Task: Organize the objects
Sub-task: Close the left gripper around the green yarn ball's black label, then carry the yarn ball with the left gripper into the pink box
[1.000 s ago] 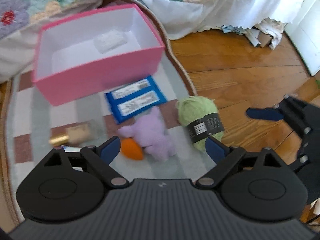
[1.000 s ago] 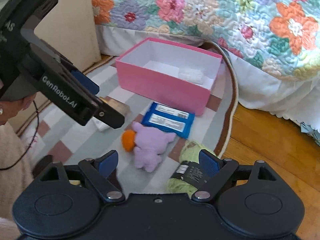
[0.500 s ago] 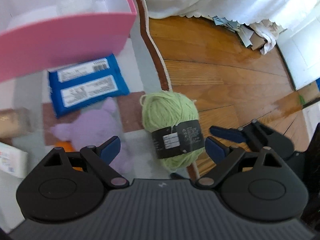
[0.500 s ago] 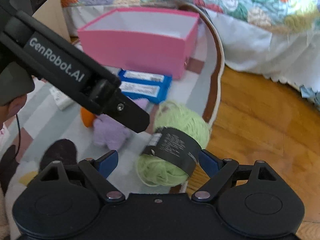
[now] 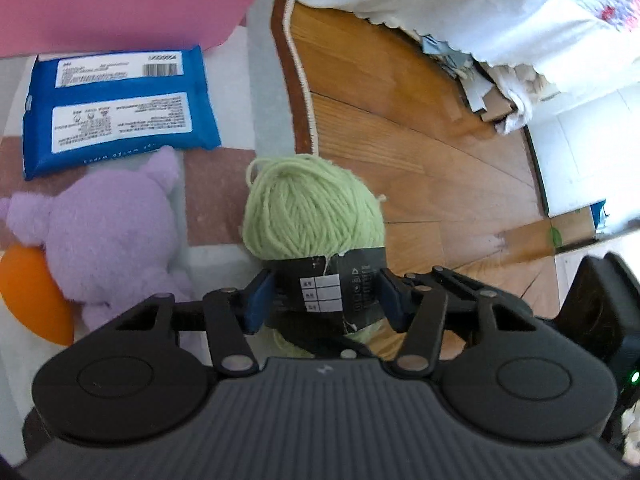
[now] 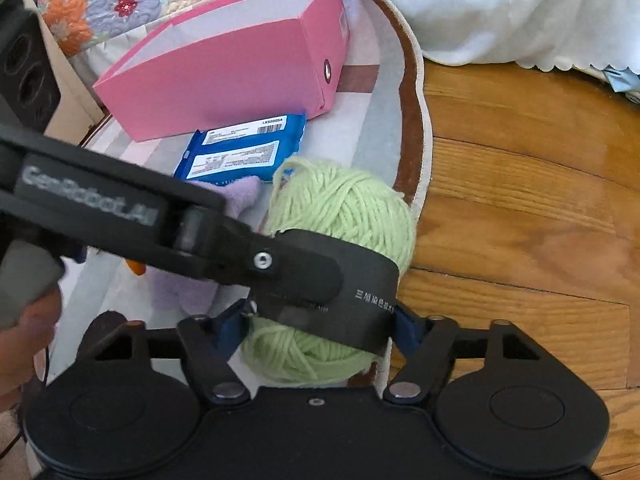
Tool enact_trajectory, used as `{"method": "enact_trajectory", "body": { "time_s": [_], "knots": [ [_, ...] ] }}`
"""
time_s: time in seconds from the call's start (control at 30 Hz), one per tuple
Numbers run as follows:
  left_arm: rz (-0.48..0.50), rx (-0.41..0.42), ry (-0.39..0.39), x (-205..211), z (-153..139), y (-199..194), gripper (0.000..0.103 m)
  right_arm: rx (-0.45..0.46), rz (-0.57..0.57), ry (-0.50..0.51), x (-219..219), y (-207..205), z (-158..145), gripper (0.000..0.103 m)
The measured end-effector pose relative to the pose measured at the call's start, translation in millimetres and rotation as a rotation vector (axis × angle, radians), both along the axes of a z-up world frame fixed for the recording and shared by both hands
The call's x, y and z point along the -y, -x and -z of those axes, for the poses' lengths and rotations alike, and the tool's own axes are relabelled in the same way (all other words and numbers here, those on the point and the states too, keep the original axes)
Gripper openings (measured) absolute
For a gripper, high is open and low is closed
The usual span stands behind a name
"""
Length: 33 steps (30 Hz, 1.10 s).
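Observation:
A green yarn ball [image 5: 312, 208] with a black paper band lies at the rug's edge, and both grippers are on it. My left gripper [image 5: 325, 300] is closing, its blue pads [image 5: 260, 300] against the band on either side. From another side my right gripper [image 6: 318, 328] is closing too, pads touching the yarn ball [image 6: 344, 204] low at the band. The left gripper's black finger [image 6: 120, 208] crosses the right wrist view over the ball. An open pink box [image 6: 224, 76] stands behind.
A blue wipes pack [image 5: 116, 108] lies in front of the pink box [image 5: 120, 0]. A purple plush [image 5: 104, 236] with an orange part [image 5: 28, 292] lies left of the yarn. Wooden floor [image 5: 400, 140] spreads to the right, white bed skirt [image 5: 440, 0] beyond. A hand [image 6: 24, 340] holds the left gripper.
Both grippers came down onto the green yarn ball and their jaws narrowed from wide open to touching its band. The box and plush slid toward the frame edges.

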State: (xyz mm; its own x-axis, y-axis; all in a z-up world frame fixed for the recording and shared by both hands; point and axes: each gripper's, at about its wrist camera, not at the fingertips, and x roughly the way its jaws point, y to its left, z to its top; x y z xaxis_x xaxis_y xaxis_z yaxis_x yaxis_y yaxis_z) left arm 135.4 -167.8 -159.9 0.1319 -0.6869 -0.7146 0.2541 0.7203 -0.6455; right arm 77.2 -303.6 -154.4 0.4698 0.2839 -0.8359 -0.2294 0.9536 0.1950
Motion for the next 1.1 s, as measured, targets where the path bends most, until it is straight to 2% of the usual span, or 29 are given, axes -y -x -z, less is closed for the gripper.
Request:
{"method": "enact_trajectory", "body": {
  "time_s": [0.23,0.47,0.7,0.87,0.93,1.03,1.1],
  "knots": [
    [0.002,0.02,-0.008,-2.4,-19.4,12.6,0.052,-0.007,0.012,0.015,-7.6,6.8,-13.8,0.064],
    [-0.011,-0.045,-0.025,-29.0,-57.2,26.6,0.052,-0.033,-0.033,0.009,-29.0,25.4,-46.6,0.064],
    [-0.039,0.036,-0.063,-66.4,-120.9,43.9,0.052,0.078,-0.094,-0.03,-58.0,41.1,-93.2,0.065],
    [-0.063,0.069,-0.032,-101.8,-159.6,44.3,0.052,0.106,-0.149,-0.055,-77.3,39.7,-128.4,0.065],
    [-0.08,0.124,-0.011,-116.2,-178.3,44.8,0.052,0.166,-0.175,-0.042,-88.4,38.7,-146.6,0.065],
    [-0.118,0.182,-0.013,-138.0,-205.2,40.0,0.052,0.315,-0.263,0.022,-111.4,38.2,-170.2,0.065],
    [-0.136,0.231,-0.036,-148.6,-220.2,33.5,0.052,0.343,-0.288,0.003,-120.3,26.7,-179.7,0.065]
  ]
}}
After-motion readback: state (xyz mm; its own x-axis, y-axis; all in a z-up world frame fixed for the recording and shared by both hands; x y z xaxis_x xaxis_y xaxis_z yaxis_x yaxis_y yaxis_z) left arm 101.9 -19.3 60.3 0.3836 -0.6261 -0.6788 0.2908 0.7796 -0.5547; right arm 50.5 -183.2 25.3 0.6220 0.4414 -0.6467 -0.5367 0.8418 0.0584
